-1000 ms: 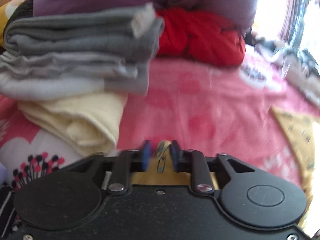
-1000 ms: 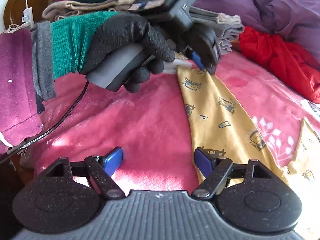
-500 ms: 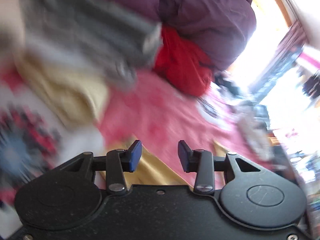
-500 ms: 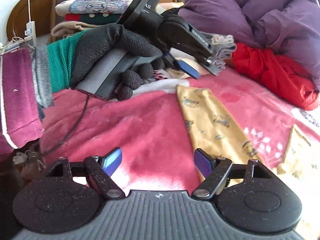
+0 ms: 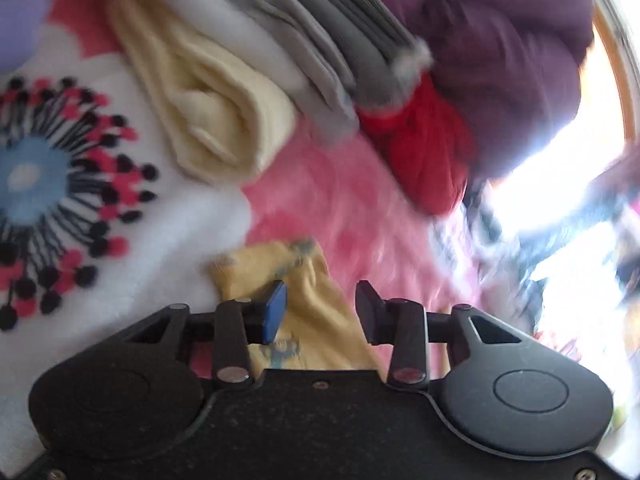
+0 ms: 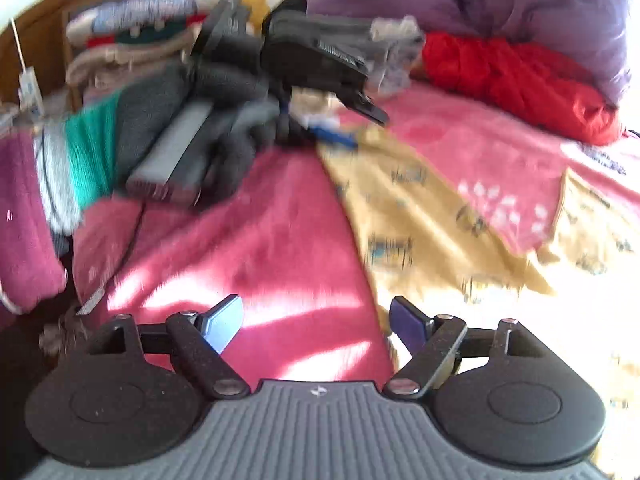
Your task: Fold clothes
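Observation:
A yellow printed garment [image 6: 420, 216] lies stretched across the pink blanket [image 6: 260, 240]. Its far end [image 5: 304, 272] rests crumpled under my left gripper [image 5: 320, 304], whose jaws are opening; the cloth lies between them but the pads do not press on it. In the right wrist view a black-gloved hand [image 6: 224, 92] holds that left gripper [image 6: 356, 126] over the garment's far tip. My right gripper [image 6: 316, 320] is open near the blanket's front, nothing between its fingers, its right finger at the garment's near edge.
A stack of folded grey [image 5: 340, 40] and cream [image 5: 216, 120] clothes sits just beyond the garment's end. A red garment [image 6: 512, 76] and a purple duvet [image 6: 520, 4] lie behind. More folded clothes [image 6: 148, 32] are piled at the back left.
My left gripper has let go of the yellow garment's end, opened and rolled, so its view has tilted. The garment's tip now lies on the blanket. The right gripper has shifted slightly.

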A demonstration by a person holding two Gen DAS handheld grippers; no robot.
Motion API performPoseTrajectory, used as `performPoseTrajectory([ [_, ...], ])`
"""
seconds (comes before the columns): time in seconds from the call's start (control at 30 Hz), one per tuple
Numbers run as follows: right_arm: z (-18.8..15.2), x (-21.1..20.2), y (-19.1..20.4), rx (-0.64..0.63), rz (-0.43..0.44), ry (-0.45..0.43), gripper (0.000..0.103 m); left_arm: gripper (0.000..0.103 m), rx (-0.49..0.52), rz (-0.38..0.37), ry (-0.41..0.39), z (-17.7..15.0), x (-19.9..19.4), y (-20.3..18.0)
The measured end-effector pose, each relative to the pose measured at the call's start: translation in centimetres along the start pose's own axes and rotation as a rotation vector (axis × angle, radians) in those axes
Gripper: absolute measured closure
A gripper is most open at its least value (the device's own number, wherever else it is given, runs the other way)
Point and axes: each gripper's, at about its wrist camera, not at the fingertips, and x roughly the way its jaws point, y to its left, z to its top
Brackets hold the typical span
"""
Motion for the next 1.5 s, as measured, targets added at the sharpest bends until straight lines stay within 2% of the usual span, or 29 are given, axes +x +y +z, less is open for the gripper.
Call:
performPoseTrajectory([
  [0.07, -0.4, -0.5, -0.1, 0.011, 0.021, 0.001, 0.022, 0.052, -0.006, -0.002, -0.045, 0.0, -0.5, 0.0],
  [0.13, -0.6, -1.2, -0.4, 0.032, 0.037, -0.019, 0.022, 0.052, 0.011, 0.043, -0.013, -0.1, -0.4, 0.1],
  [0.17, -0.8, -1.7, -0.5, 0.045, 0.046, -0.031, 0.022, 0.052, 0.035, 0.058, -0.021, -0.4, -0.1, -0.6],
  [0.27, -1.5, -3.4, -0.7, 0.059, 0.059, -0.059, 0.022, 0.052, 0.139, 0.03, -0.044, -1.1, -0.6, -3.2],
  [0.37, -2.6, -5.5, -1.5, 0.051, 0.046, -0.062, 0.023, 0.052, 0.257, 0.006, -0.009, -2.6, -0.1, -5.9],
  [0.43, -3.6, -7.5, -2.7, 0.059, 0.026, -0.064, 0.023, 0.052, 0.297, 0.0, 0.022, -3.4, 0.8, -7.3],
  [0.6, -6.7, -13.8, -7.8, 0.161, -0.072, -0.08, 0.025, 0.052, 0.358, -0.008, 0.075, -6.7, 3.6, -10.7],
  [0.73, -9.6, -18.5, -12.5, 0.28, -0.205, -0.106, 0.026, 0.052, 0.39, -0.003, 0.11, -8.7, 5.8, -13.6],
  [1.0, -16.4, -25.0, -22.0, 0.7, -0.466, -0.22, 0.029, 0.053, 0.532, -0.085, 0.228, -13.6, 11.6, -20.5],
  [1.07, -17.8, -26.4, -23.5, 0.737, -0.544, -0.221, 0.031, 0.052, 0.576, -0.107, 0.254, -15.2, 12.5, -21.9],
  [1.23, -19.1, -28.4, -24.7, 0.567, -0.731, -0.119, 0.036, 0.052, 0.611, -0.125, 0.302, -18.2, 14.0, -23.9],
  [1.3, -19.9, -28.5, -24.8, 0.494, -0.775, -0.063, 0.045, 0.052, 0.611, -0.134, 0.316, -19.2, 13.9, -24.4],
  [1.43, -21.6, -27.2, -24.0, 0.315, -0.822, 0.051, 0.049, 0.052, 0.602, -0.146, 0.35, -21.7, 13.3, -24.8],
  [1.5, -22.5, -26.3, -23.7, 0.241, -0.839, 0.094, 0.055, 0.052, 0.581, -0.143, 0.373, -23.1, 12.8, -24.5],
])
